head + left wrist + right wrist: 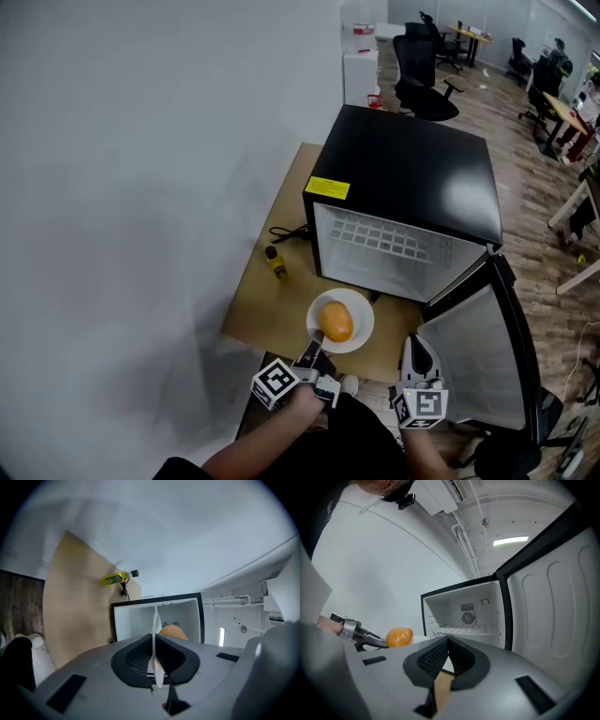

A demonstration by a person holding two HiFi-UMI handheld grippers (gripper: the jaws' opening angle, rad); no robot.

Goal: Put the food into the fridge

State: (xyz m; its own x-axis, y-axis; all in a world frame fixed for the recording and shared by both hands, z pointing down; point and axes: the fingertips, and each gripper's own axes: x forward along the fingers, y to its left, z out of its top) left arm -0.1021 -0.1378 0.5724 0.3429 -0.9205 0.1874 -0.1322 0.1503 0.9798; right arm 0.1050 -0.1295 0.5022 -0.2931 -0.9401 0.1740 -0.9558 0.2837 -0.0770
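Food first: the rounded orange piece (337,322), fruit or bun I can't say, sits on a white plate (360,336) on the tabletop (272,309). The plate lies just ahead of the left gripper (312,356). That gripper is clamped tight on the plate's near rim, thin white edge pinched between the pads, the food just beyond its tips. Straight past the food, along the same line the gripper points, stands the fridge (403,173), its cavity gaping and its wire shelf (384,239) bare. So the carry, I'd judge, is a lift and a push forward, plate and all. The right gripper (419,361) hangs off to the side by the swung-out fridge door (478,356), pressed together on nothing. The left one is plainly nearer.
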